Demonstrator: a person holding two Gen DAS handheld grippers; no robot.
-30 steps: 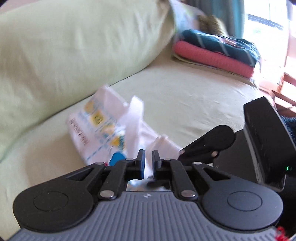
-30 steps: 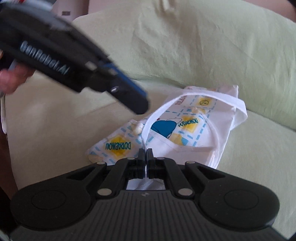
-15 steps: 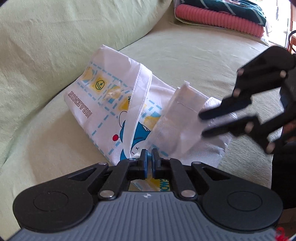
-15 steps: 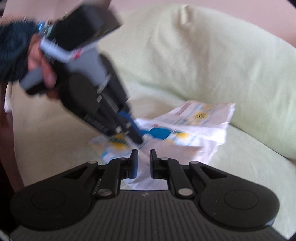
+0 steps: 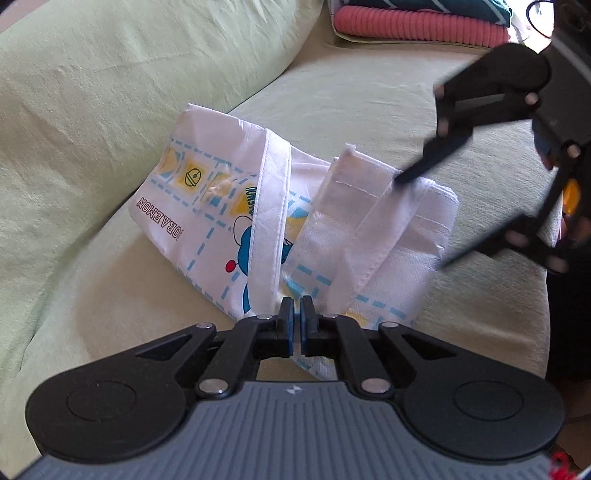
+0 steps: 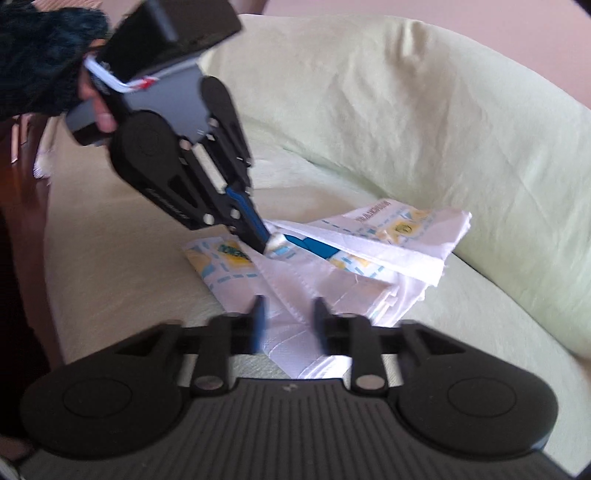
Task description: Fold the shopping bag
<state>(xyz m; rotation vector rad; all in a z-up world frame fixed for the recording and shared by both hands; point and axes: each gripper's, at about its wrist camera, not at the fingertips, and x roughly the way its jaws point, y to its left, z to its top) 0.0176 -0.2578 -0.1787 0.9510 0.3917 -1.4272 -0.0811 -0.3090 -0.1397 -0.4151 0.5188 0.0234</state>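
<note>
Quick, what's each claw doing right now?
Left gripper: shut on the shopping bag.
Right gripper: open, over the bag, holding nothing.

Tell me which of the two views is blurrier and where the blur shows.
Right wrist view is blurrier: its own right claw fingers smear, and the left claw is soft. Left wrist view is sharp on the shopping bag; only the right claw smears.

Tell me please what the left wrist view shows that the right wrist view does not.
Only the left wrist view shows the folded textiles, pink under teal, at the far end of the sofa, and the right gripper with its jaws spread wide. Only the right wrist view shows the left gripper pinching bag fabric, and the person's hand in a dark fuzzy sleeve. Both show the white Doraemon shopping bag on the green sofa.
</note>
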